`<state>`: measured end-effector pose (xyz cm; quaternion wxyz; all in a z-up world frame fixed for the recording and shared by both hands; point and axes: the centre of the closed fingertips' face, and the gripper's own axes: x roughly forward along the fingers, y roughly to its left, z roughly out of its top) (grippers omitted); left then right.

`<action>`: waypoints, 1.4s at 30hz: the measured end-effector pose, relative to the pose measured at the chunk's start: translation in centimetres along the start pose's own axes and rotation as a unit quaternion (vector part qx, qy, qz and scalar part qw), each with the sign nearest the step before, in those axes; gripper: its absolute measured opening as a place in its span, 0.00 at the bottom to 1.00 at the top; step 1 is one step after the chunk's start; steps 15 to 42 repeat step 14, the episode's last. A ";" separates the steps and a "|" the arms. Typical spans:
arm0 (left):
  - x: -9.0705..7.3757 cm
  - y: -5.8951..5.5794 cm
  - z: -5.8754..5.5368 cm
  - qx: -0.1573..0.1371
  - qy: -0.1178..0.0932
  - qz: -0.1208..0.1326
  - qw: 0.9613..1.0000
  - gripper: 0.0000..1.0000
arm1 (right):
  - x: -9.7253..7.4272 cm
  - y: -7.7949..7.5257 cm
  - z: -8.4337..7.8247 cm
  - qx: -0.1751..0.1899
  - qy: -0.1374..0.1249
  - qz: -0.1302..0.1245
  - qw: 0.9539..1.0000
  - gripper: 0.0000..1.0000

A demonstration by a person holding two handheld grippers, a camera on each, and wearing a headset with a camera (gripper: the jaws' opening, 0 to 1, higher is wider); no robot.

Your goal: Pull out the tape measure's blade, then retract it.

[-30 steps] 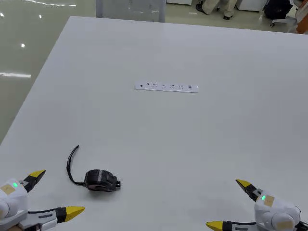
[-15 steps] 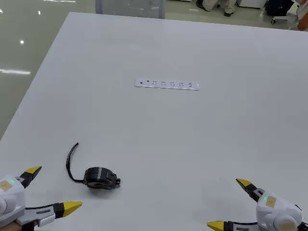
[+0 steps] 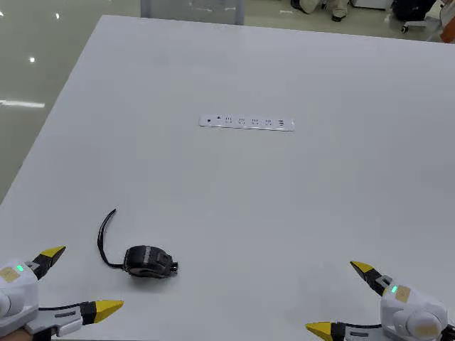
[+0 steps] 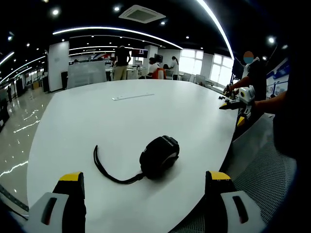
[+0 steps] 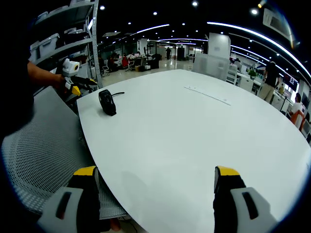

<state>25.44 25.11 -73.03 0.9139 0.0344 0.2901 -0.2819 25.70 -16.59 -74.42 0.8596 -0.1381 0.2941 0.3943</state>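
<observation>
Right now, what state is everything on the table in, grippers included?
tape measure: lying on the table, blade in, untouched.
strap: loose, curled on the table.
power strip: flat on the table, nothing plugged in.
left gripper: open, empty.
right gripper: open, empty.

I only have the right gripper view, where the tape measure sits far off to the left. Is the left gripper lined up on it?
Observer: Yes. In the left gripper view the tape measure lies straight ahead of the left gripper, whose jaws are open and not touching it.
Operator: Any blade pulled out?
Observer: None that the head view shows. Only its black strap curls away across the table.
</observation>
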 end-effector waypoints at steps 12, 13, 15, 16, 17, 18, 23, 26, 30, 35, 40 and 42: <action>-0.2 0.2 0.9 -0.001 -0.011 0.003 1.000 1.00 | 0.0 -0.2 -0.2 -0.004 0.005 0.002 1.000 1.00; -0.2 0.1 0.9 -0.001 -0.012 0.003 1.000 1.00 | 0.0 -0.2 -0.1 -0.004 0.005 0.002 1.000 1.00; -0.2 0.1 1.0 -0.001 -0.012 0.003 1.000 1.00 | 0.0 -0.2 -0.1 -0.004 0.005 0.002 1.000 1.00; -0.2 0.1 1.0 -0.001 -0.012 0.003 1.000 1.00 | 0.0 -0.2 -0.1 -0.004 0.005 0.002 1.000 1.00; -0.2 0.1 1.0 -0.001 -0.012 0.003 1.000 1.00 | 0.0 -0.2 -0.1 -0.004 0.005 0.002 1.000 1.00; -0.2 0.1 1.0 -0.001 -0.012 0.003 1.000 1.00 | 0.0 -0.2 -0.1 -0.004 0.005 0.002 1.000 1.00; -0.2 0.1 1.0 -0.001 -0.012 0.003 1.000 1.00 | 0.0 -0.2 -0.1 -0.004 0.005 0.002 1.000 1.00; -0.2 0.1 1.0 -0.001 -0.012 0.003 1.000 1.00 | 0.0 -0.2 -0.1 -0.004 0.005 0.002 1.000 1.00; -0.2 0.1 1.0 -0.001 -0.012 0.003 1.000 1.00 | 0.0 -0.2 -0.1 -0.004 0.005 0.002 1.000 1.00; -0.2 0.1 1.0 -0.001 -0.012 0.003 1.000 1.00 | 0.0 -0.2 -0.1 -0.004 0.005 0.002 1.000 1.00; -0.2 0.1 1.0 -0.001 -0.012 0.003 1.000 1.00 | 0.0 -0.2 -0.1 -0.004 0.005 0.002 1.000 1.00; -0.2 0.1 1.0 -0.001 -0.012 0.003 1.000 1.00 | 0.0 -0.2 -0.1 -0.004 0.005 0.002 1.000 1.00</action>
